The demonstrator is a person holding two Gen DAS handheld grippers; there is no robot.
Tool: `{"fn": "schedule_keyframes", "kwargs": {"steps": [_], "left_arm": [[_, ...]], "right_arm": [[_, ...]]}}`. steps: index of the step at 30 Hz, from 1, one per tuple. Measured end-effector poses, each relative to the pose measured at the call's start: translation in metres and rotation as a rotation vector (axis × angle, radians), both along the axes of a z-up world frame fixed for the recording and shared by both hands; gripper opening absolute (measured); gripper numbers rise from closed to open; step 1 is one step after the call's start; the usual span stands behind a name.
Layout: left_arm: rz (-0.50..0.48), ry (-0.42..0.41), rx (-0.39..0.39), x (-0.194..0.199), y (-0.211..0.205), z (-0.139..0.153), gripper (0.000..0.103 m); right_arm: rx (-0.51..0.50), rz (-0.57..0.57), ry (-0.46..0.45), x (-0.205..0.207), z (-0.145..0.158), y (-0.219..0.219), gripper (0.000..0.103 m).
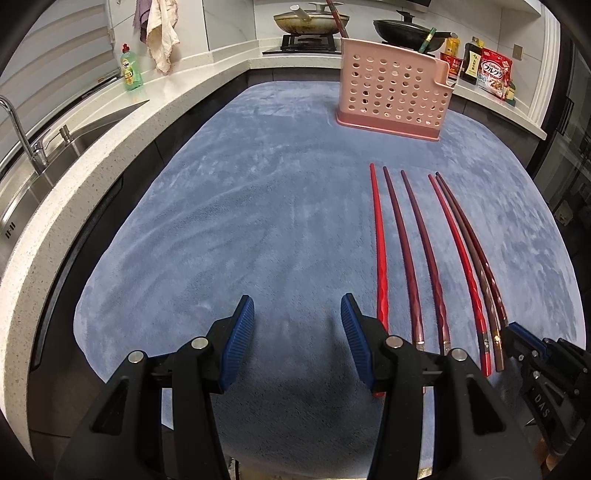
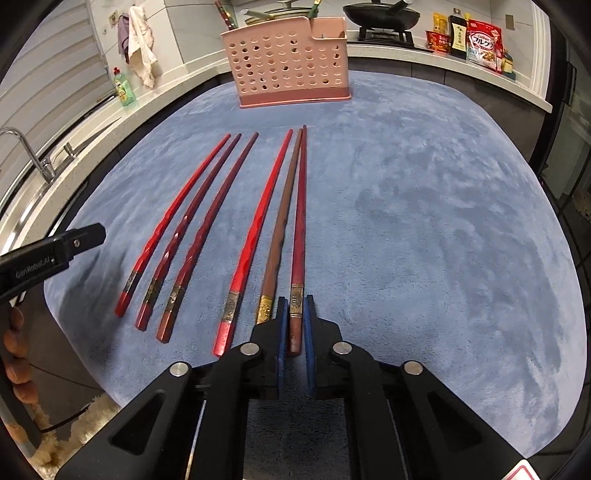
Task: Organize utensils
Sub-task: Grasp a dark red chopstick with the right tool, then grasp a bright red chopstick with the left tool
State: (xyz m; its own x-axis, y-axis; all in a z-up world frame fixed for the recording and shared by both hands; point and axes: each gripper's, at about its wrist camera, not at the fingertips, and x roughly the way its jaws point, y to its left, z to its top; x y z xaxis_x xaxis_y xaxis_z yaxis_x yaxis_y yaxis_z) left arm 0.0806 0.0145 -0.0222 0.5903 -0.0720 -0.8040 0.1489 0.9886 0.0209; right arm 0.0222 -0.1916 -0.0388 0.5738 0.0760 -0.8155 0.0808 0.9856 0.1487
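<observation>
Several red and brown chopsticks lie side by side on a blue mat (image 2: 424, 221), tips toward a pink perforated utensil holder (image 2: 288, 66) standing at the back. My right gripper (image 2: 295, 314) is shut on the handle end of the rightmost dark red chopstick (image 2: 300, 221), which rests on the mat beside a brown chopstick (image 2: 282, 221). In the left wrist view the same row (image 1: 413, 236) lies right of my left gripper (image 1: 297, 306), which hovers open over bare mat with nothing between its fingers. The right gripper (image 1: 517, 332) shows there at the row's right end, and the holder (image 1: 391, 92) stands beyond.
A steel sink (image 1: 55, 155) with a faucet sits in the counter to the left, with a green dish soap bottle (image 1: 131, 68) behind it. Pans (image 1: 310, 20) stand on the stove at the back. Food packets (image 1: 493, 72) line the right counter.
</observation>
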Motion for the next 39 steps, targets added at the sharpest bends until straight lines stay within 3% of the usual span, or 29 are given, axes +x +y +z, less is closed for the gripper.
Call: {"fn": "schedule_keyframes", "kwargs": {"steps": [6, 28, 30, 34, 39], "left_arm": [[-0.028, 0.009, -0.015, -0.007, -0.005, -0.003, 0.057], [-0.086, 0.089, -0.020, -0.014, -0.022, -0.032, 0.056], [-0.088, 0.089, -0.022, -0.014, -0.021, -0.032, 0.051], [-0.104, 0.086, -0.037, -0.016, -0.020, -0.030, 0.010], [-0.106, 0.106, -0.074, -0.014, -0.015, -0.029, 0.009]], "right_arm": [[-0.003, -0.054, -0.006, -0.004, 0.002, -0.014, 0.007], [0.008, -0.071, -0.003, -0.009, 0.000, -0.022, 0.007], [0.008, -0.071, -0.003, -0.009, 0.000, -0.022, 0.007], [0.010, -0.071, -0.002, -0.009, 0.000, -0.022, 0.007], [0.008, -0.069, -0.002, -0.009, 0.001, -0.022, 0.007]]}}
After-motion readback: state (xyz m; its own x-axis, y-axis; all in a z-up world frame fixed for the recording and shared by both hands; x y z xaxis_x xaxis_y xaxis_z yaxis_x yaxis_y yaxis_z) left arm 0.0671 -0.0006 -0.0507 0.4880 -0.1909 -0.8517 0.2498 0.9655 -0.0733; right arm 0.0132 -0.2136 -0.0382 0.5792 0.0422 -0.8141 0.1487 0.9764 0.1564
